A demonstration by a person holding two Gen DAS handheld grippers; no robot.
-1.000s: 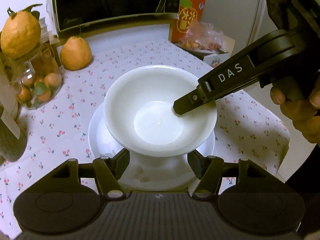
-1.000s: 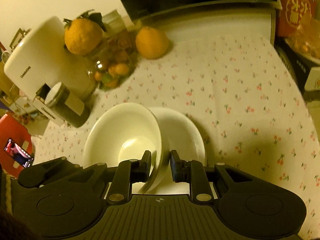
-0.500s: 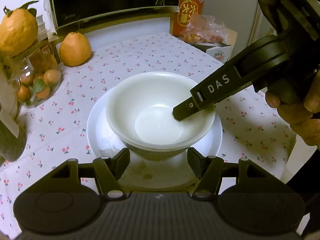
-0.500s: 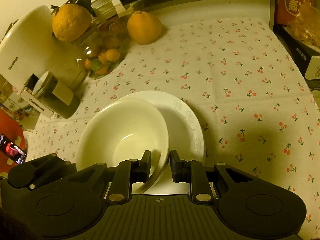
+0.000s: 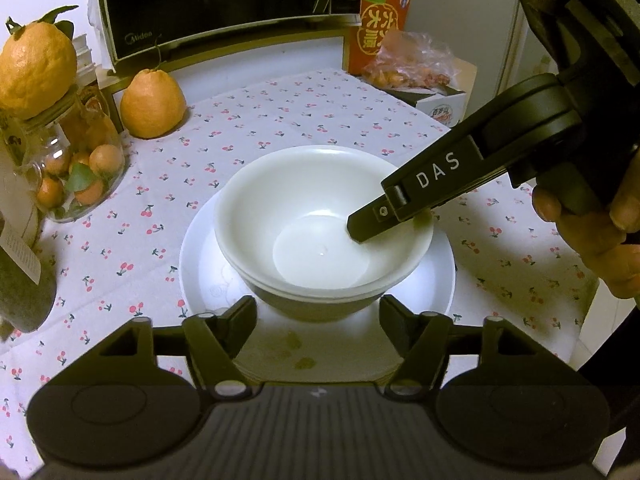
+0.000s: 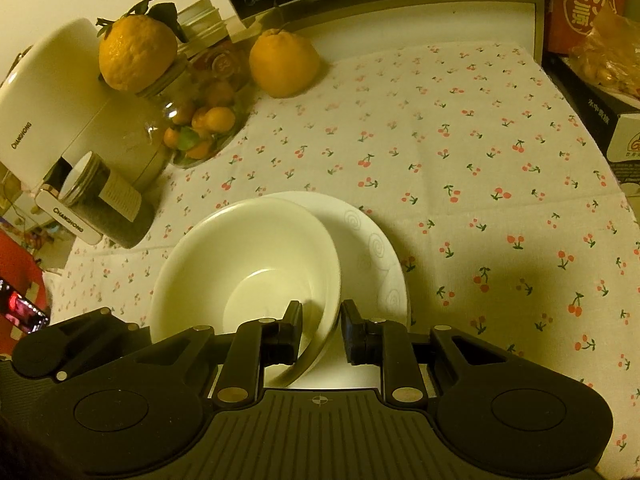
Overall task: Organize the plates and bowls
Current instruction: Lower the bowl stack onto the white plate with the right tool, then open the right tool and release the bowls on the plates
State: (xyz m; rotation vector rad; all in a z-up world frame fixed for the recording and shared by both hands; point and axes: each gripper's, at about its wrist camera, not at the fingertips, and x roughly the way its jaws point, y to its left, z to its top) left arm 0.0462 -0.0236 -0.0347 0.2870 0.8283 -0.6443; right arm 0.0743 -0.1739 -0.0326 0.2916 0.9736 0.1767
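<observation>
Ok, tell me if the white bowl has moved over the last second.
Yes. The white bowl, pinched at its rim by the right tool, has come down level into the bowl below on the plate; it was tilted above the plate before.

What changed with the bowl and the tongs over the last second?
The top bowl, tilted above the plate a second ago, has come down level into the bowl under it. The right tongs kept their pinch on its rim. The left tongs have just been opening wider, with nothing pressed between them. The plate, the fruit and the jar stayed put.
</observation>
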